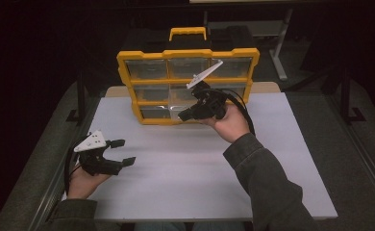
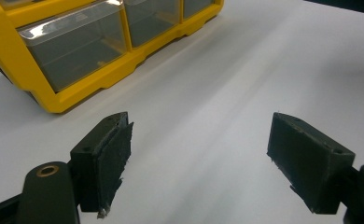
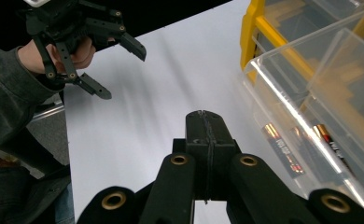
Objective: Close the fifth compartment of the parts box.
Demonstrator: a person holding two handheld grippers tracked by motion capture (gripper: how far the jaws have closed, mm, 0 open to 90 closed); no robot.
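High view: my right claw (image 1: 188, 114) sits at the bottom-right drawer (image 3: 320, 107) of the yellow organizer (image 1: 128, 82), which stands at the far edge of the surface (image 1: 185, 168). Its jaws are pressed together, holding nothing. The clear drawer is pulled out; batteries (image 3: 283, 149) lie inside. My left claw (image 1: 120, 151) hovers near the left edge, jaws wide apart, empty.

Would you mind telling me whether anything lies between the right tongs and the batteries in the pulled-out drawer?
Yes: the drawer's clear front wall. The right tongs, shut, sit just outside it over the white table, and the batteries lie inside behind that wall. The drawer is open on top, so reaching over the wall looks possible.
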